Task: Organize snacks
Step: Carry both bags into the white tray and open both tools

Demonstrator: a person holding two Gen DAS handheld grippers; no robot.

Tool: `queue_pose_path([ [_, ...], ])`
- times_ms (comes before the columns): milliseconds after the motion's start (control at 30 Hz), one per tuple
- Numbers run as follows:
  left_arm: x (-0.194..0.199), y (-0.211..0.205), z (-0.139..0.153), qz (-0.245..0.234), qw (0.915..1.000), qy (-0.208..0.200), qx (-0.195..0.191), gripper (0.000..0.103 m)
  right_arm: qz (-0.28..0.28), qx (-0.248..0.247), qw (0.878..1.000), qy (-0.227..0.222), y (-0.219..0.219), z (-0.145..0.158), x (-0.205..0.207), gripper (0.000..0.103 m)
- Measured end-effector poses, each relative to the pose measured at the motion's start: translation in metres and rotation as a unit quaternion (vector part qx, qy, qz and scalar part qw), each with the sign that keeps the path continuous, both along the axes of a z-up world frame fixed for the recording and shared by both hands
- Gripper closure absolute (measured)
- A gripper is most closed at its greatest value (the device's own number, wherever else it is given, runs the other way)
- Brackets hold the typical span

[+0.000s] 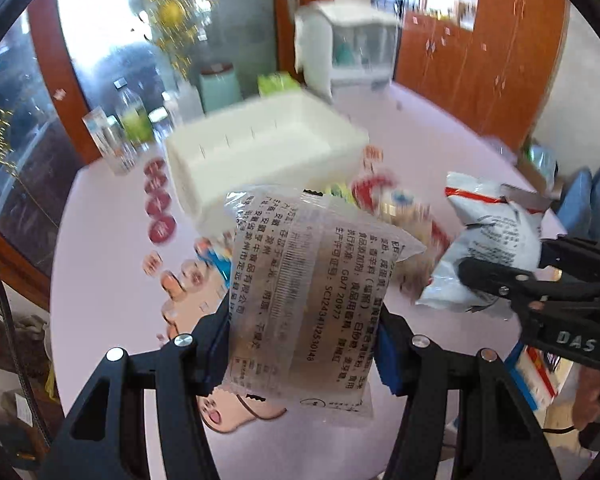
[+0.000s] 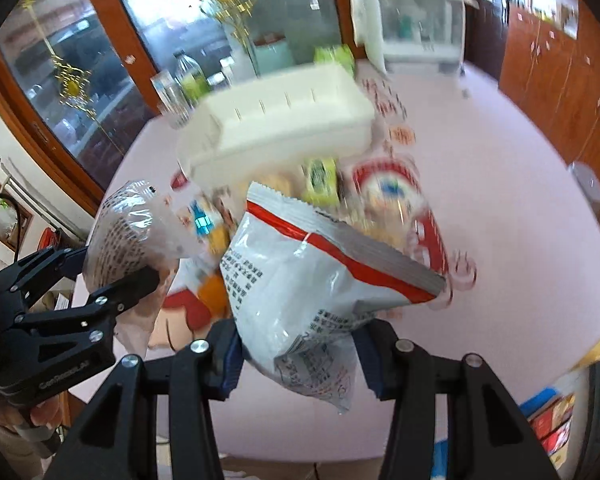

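Clear-wrapped snack packet (image 1: 300,292) sits clamped in my left hand-held gripper (image 1: 300,344); my right hand-held gripper (image 2: 300,356) pinches a white-and-red pouch (image 2: 320,280), white bin (image 1: 260,148) far behind on the pink surface (image 1: 440,128)

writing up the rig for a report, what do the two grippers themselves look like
Both are matte black angular linkage frames with silver round screw heads. The left gripper has blue pads inside its fingers, as does the right gripper. White lettering marks each body. A bare hand grips the left one's handle.

Pink table (image 1: 440,128) under white bin (image 1: 268,148), scattered snack packets (image 2: 320,178), bottles (image 1: 134,120).
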State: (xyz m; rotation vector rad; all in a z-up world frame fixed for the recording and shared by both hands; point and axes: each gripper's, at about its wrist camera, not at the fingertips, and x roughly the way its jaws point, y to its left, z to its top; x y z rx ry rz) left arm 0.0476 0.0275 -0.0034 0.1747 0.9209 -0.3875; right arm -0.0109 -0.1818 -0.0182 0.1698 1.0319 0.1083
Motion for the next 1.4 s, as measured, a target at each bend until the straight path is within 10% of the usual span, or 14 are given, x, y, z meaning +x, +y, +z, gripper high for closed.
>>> queue_pose_path([
  [333, 0.032, 0.011, 0.071, 0.038, 0.9962, -0.076, -0.018, 0.045, 0.015, -0.009, 0.996, -0.082, 0.014, 0.080, 0.049, 0.054],
  [733, 0.146, -0.018, 0.073, 0.120, 0.9897, -0.077, 0.013, 0.044, 0.023, -0.007, 0.992, -0.120, -0.010, 0.116, 0.152, 0.054],
  [1400, 0.286, -0.022, -0.072, 0.204, 0.9783, 0.016, 0.032, 0.044, 0.040, 0.006, 0.998, 0.042, -0.021, -0.040, 0.326, 0.054],
])
